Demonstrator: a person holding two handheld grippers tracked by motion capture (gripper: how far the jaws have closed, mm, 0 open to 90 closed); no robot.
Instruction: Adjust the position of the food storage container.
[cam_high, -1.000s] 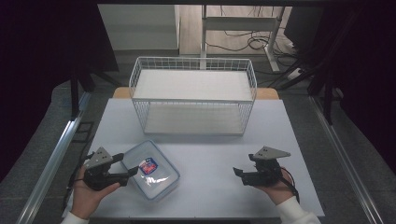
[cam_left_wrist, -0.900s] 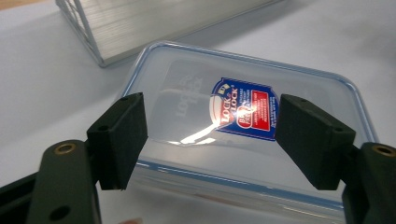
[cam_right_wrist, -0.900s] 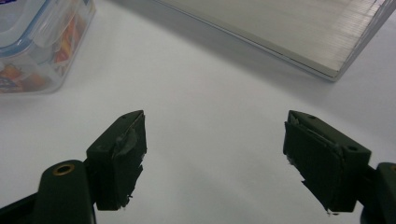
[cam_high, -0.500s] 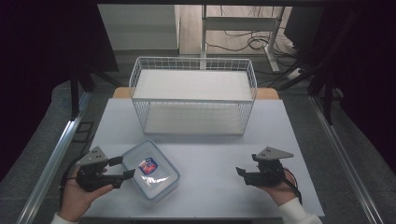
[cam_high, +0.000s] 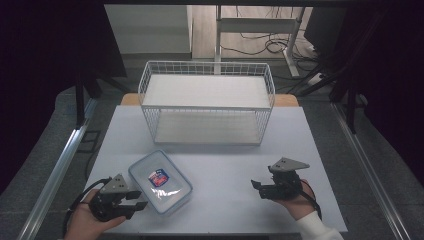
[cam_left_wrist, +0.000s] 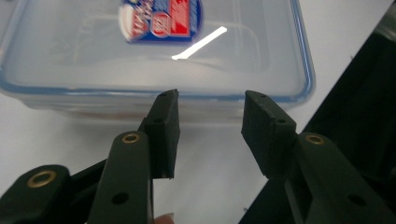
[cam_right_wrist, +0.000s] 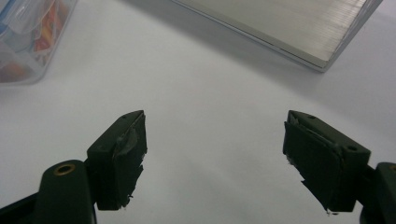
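Since the earlier frames the left hand-held gripper (cam_high: 134, 199) has slid leftward and nearer along the bench (cam_high: 225, 165), off the box (cam_high: 161, 181) it was reaching over, and its jaws have just been closing with nothing between them. Now they stand about half open, empty, tips just short of the box's near-left side; the left gripper view shows both pads (cam_left_wrist: 164, 126) level with the side wall under the lid rim, apart from it. That line-up suggests a grip on the box edge or a lid clip is being set up, though which I cannot tell.

At the near right, the right hand-held gripper (cam_high: 256, 187) rests on the bench, well apart from the box, jaws wide open and holding nothing. It points left toward the box, probably waiting to steady it or take its far side.

The box sits on the near-left part of the bench, between the two hands but much closer to the left one, turned at an angle to the bench edge. It is a shallow clear plastic container with rounded corners, a blue-edged lid and a red-and-blue label (cam_left_wrist: 161, 18) on top; the lid is on. Something coloured shows faintly through the wall, too blurred to name.

Farther back, centred, stands a white wire rack (cam_high: 207, 102) with two shelves, both bare.
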